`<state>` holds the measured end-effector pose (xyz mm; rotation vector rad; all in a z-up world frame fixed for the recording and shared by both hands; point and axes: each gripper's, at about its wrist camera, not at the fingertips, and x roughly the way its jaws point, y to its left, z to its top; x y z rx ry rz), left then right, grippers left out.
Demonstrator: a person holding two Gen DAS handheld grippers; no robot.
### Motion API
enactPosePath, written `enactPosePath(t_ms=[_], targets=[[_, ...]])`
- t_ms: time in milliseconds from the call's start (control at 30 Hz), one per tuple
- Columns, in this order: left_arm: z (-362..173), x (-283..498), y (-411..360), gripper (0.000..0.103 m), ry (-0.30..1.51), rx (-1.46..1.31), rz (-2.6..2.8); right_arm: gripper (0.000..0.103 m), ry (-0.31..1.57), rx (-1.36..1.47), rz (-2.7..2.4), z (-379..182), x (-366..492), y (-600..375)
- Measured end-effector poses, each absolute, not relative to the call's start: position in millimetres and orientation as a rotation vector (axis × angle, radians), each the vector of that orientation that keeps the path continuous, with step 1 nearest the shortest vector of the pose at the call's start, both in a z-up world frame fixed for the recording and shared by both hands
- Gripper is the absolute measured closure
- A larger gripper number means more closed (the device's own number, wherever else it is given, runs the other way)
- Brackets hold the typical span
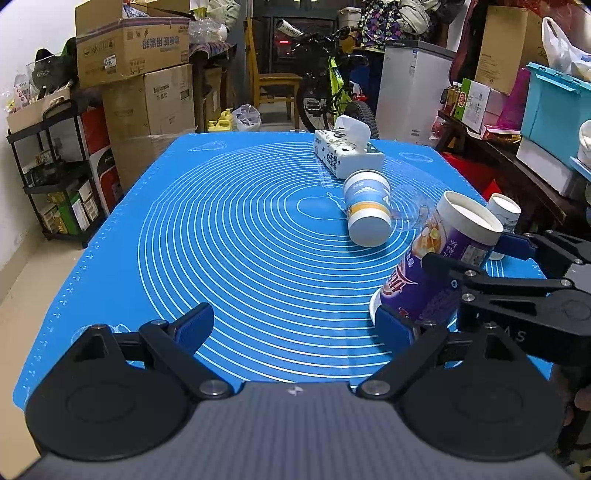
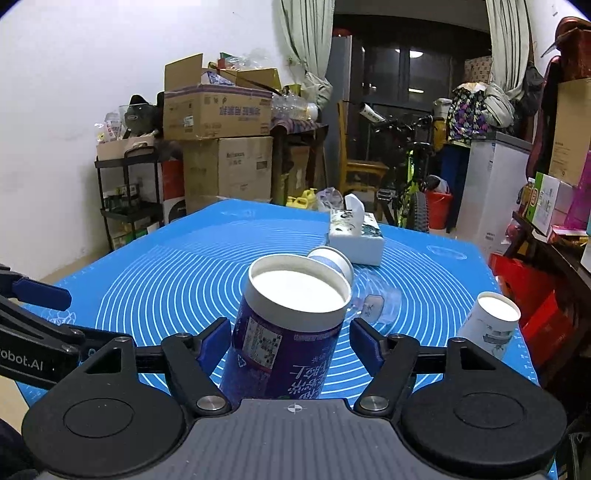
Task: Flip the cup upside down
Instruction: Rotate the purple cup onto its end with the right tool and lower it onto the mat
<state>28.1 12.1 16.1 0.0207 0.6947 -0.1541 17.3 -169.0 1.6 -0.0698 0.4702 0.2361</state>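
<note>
Purple cup (image 2: 291,332) tilted (white base up).

White wall (image 2: 92,74) seen left of the fingers, stacked cardboard boxes (image 2: 221,140) and black shelf rack (image 2: 125,199) set against it, wooden chair (image 1: 275,83), bicycle (image 1: 340,88) and white freezer (image 1: 410,92) placed ahead, curtains (image 2: 306,33) hung beside dark windows (image 2: 402,70).

Purple cup (image 1: 439,266) tilted on the blue mat (image 1: 229,236)

The right gripper (image 1: 476,251) straddled it; the left gripper (image 1: 295,325) stood wide apart, while a blue-and-white cup (image 1: 367,212) lay near a tissue box (image 1: 345,151).
</note>
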Motion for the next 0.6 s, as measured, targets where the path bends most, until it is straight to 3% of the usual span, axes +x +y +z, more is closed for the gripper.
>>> enactPosePath(t_ms=[600], targets=[[19, 22, 10, 0.010, 0.689, 0.031, -0.159, 0.022, 0.460, -0.096, 0.269, 9, 2, -170]])
